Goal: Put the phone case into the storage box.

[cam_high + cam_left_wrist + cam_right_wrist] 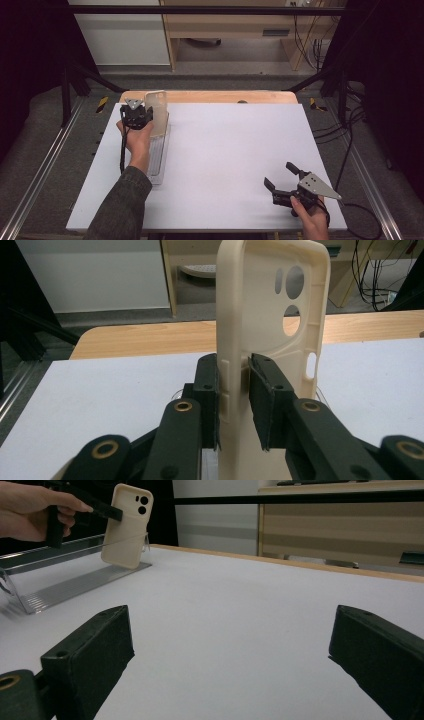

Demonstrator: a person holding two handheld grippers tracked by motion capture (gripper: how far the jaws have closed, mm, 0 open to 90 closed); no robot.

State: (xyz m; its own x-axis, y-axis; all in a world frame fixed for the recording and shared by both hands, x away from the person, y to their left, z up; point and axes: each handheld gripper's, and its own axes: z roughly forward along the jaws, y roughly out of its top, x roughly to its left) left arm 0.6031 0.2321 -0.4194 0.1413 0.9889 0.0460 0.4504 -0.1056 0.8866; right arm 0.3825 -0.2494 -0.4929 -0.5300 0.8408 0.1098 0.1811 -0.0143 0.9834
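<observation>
1. Because the cream phone case point(270, 340) stands upright on its short end in the clear acrylic stand point(159, 160), the left gripper point(136, 116) comes at it from the side, so its jaws take the case by one long edge and not across the broad back.
2. Seen along the left gripper's own jaws, that edge with its button bumps sits between the two pads: the left pad point(207, 390) lies against the outer side wall, while the right pad point(264, 400) stands inside the shell with a thin gap to the wall, so the fingers are nearly together around the edge but not pinching it hard; I judge the hold loose or being let go.
3. From those fingers, the camera holes of the case rise above and beyond the pads, and the lower end drops below them toward the stand's tray.
4. Farther right, the white table top point(225, 150) lies bare between the two hands.
5. At the right, the right gripper point(280, 177) rests low near the table's near edge, its fingers spread wide on nothing, probably parked out of the way; the case is well apart from them, far off to their left.
</observation>
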